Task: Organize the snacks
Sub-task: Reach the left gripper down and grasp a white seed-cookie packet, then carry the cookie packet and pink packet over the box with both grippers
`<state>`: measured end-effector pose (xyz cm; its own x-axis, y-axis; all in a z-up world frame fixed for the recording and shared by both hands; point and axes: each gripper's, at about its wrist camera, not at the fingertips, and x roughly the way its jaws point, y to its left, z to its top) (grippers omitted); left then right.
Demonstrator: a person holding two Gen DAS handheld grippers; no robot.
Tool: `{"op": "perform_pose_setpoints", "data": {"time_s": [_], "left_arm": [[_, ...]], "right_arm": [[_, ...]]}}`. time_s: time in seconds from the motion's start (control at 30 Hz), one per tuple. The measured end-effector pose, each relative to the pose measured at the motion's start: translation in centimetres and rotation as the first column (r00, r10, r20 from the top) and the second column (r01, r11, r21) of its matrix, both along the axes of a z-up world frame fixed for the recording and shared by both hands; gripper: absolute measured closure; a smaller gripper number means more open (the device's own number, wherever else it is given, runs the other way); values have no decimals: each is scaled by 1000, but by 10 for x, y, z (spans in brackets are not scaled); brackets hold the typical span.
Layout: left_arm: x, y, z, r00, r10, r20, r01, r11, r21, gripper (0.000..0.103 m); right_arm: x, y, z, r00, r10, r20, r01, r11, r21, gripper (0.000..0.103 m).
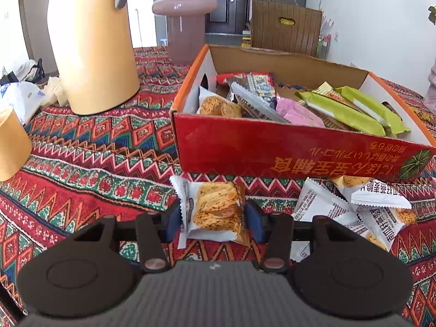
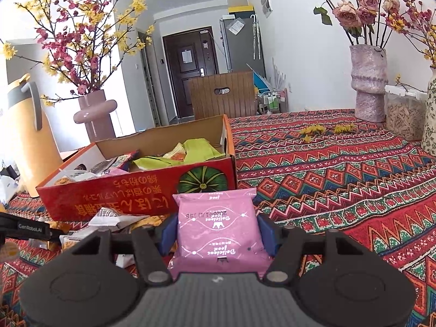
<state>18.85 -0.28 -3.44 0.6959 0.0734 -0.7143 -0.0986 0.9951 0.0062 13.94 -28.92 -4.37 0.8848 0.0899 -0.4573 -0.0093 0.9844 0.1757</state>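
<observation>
The left gripper (image 1: 214, 216) jaws pinch a pastry packet (image 1: 215, 209) at lower centre; the right gripper (image 2: 216, 233) jaws pinch a pink packet (image 2: 218, 226). Each should lift clear over the red box (image 1: 272, 152) wall before release.

The worktop (image 1: 103, 147), draped in a red zigzag-patterned cloth, carries the red cardboard box (image 1: 272, 150), a yellow jug (image 1: 92, 54), a pink vase (image 1: 185, 27), and loose white snack packets (image 1: 354, 207) just beside the box.
</observation>
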Motion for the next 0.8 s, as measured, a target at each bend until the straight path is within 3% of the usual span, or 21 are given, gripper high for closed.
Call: {"op": "perform_pose_setpoints", "data": {"time_s": [0.23, 0.5, 0.8], "left_arm": [[-14, 9, 11, 999, -20, 39, 21, 999, -30, 55], [-33, 11, 52, 982, -63, 177, 69, 997, -27, 55], [-10, 6, 97, 956, -64, 286, 72, 997, -19, 54]], "right_arm": [[-6, 4, 9, 999, 9, 40, -8, 1000, -17, 42], [-2, 13, 37, 993, 34, 110, -30, 999, -41, 42], [35, 34, 75, 983, 75, 167, -60, 994, -88, 42]]}}
